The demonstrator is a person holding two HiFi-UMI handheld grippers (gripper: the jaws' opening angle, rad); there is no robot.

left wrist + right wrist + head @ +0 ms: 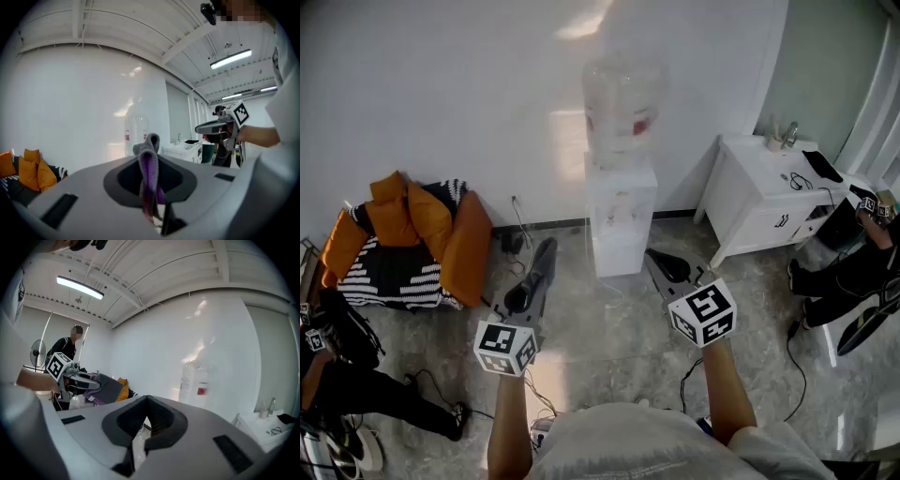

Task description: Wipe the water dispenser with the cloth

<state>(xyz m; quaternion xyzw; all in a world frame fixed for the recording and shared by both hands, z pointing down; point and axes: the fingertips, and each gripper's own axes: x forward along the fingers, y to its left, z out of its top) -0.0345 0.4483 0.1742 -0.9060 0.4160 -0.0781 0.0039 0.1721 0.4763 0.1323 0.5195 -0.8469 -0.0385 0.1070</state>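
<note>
Head view: the water dispenser (621,220) stands upright against the wall, long axis vertical, front facing us. It is well ahead of both grippers. The left gripper (546,251) and right gripper (651,255) both point toward it.

Left gripper view: the jaws are clamped on the cloth (149,171), a grey-purple fold standing on edge and aimed at the dispenser.

Right gripper view: the jaws are together with nothing between them.

We judge this the approach, with wiping not yet begun. The next move calls for carrying the cloth forward and pressing it flat against the cabinet.

The left tool (547,247) and right tool (651,254) point toward the water dispenser (621,217).
</note>
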